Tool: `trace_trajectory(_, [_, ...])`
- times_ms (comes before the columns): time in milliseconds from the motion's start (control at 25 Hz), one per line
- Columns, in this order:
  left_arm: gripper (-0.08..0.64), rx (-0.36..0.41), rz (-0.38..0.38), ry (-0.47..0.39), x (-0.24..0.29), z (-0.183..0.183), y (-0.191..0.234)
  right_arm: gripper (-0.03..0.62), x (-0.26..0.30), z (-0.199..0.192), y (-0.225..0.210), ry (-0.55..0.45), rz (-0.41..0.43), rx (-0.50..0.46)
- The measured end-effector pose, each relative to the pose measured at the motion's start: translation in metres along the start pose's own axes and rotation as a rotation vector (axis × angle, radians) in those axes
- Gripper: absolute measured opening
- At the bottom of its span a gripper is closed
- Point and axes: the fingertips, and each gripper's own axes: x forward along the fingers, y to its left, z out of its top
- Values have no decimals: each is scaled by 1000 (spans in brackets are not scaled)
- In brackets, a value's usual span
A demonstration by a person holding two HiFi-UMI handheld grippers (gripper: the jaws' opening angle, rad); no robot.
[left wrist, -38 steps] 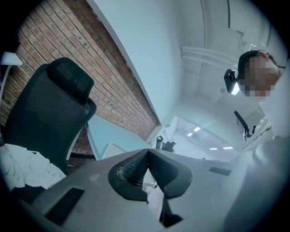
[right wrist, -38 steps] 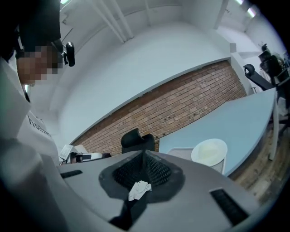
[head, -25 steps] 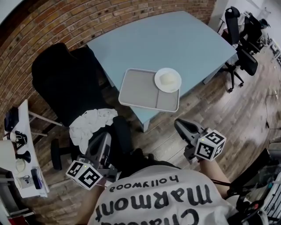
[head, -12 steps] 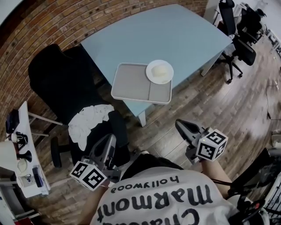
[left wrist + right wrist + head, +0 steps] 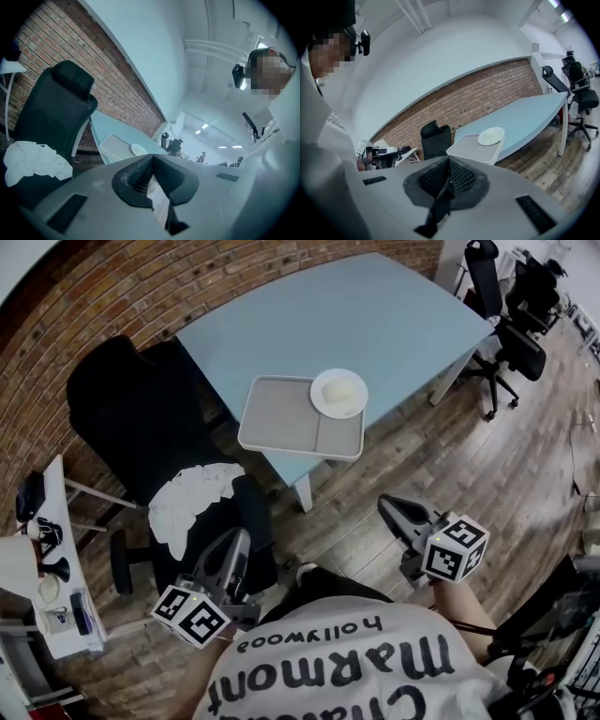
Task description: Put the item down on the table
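Tray (image 5: 281,416) with its plate (image 5: 338,393) already sits on the table (image 5: 375,315), upper centre; left gripper (image 5: 238,540) and right gripper (image 5: 389,505) hang below, both seemingly clenched empty.

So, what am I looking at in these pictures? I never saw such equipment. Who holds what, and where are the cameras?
No robot here: a person holds a tool in each hand, the left gripper and the right gripper; the marked cubes are part of them. The head view comes from a camera on the person's head, looking down. The two gripper views come from cameras riding on each gripper, looking along its fingers. Both pairs of fingers are closed and hold nothing. On the light blue table lies a grey tray with a white plate on it, carrying something pale. Nearby stands a black office chair with a white cloth on its seat.
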Motion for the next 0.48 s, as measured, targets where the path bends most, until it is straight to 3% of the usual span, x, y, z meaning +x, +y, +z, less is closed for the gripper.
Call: trace_trajectory(480, [6,7,-9,3,0,5,-2,9,-4,-4,-3,7,-26,-36])
